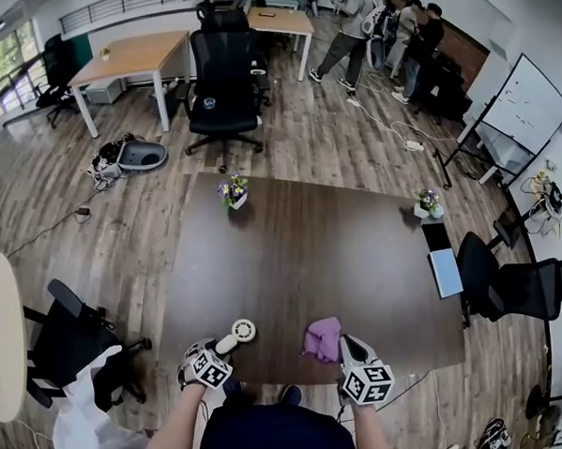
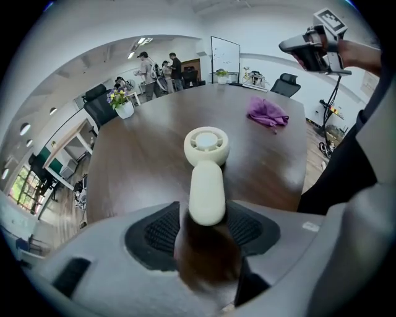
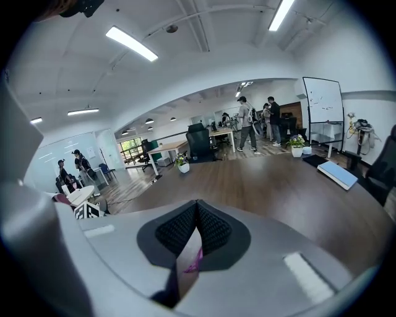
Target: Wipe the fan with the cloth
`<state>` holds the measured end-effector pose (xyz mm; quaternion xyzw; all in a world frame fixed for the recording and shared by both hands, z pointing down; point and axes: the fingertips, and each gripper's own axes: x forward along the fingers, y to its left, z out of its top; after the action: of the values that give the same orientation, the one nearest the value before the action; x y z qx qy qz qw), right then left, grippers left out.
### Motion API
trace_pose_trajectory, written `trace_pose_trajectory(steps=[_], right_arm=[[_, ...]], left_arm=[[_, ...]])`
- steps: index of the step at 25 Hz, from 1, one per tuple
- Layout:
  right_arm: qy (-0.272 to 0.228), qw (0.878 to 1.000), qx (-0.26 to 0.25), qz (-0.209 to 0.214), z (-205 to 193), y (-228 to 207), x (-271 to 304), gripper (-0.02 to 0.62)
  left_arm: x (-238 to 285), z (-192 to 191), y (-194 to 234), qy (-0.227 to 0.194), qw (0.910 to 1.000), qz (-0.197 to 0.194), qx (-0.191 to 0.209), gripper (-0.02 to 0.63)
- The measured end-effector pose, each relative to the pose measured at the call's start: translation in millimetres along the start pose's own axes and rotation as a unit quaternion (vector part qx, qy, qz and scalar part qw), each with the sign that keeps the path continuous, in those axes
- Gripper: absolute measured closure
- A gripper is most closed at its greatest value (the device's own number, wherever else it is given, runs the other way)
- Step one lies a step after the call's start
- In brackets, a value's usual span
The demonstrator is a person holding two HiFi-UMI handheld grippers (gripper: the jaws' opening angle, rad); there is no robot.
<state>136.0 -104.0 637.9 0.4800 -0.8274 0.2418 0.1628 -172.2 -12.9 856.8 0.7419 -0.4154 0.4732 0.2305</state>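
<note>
A cream hand-held fan (image 1: pixel 236 335) lies flat on the dark wooden table (image 1: pixel 329 244) near its front edge, round head away from me. My left gripper (image 1: pixel 219 353) points steeply down at its handle. In the left gripper view the handle's end (image 2: pixel 206 195) sits between the black pads (image 2: pixel 162 230) with the gripper (image 2: pixel 203 218) open around it. A crumpled purple cloth (image 1: pixel 323 339) (image 2: pixel 267 113) lies to the fan's right. My right gripper (image 1: pixel 350 349) (image 2: pixel 312 48) hangs just above and beside the cloth, shut (image 3: pixel 197 209) and empty; a purple sliver shows below its jaws.
Two small flower pots (image 1: pixel 232 193) (image 1: pixel 427 204) stand at the table's far side, and a light blue notebook (image 1: pixel 446 271) lies at its right edge. Black office chairs (image 1: pixel 224 76) (image 1: pixel 515 289) (image 1: pixel 76 340) ring the table. Several people (image 1: pixel 383 26) stand far back.
</note>
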Motion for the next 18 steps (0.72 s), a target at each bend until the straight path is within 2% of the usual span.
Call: trace_pose_trajectory(steps=[8,14,18], right_arm=[[0.006,1.0,0.015,0.0,-3,-2,3,0.583],[0.018,1.0,0.018,0.001,-10,0,8,0.583],[0.062,0.998,0.022,0.011,-33,-3,22,0.581]], left_arm=[[9,4,-5,0.006,0.9983,-0.039,0.041,0.407],[8,2,-5,0.009,0.9982,-0.047,0.036,0.408],[12,1,-5,0.017,0.9974,-0.066,0.024,0.408]])
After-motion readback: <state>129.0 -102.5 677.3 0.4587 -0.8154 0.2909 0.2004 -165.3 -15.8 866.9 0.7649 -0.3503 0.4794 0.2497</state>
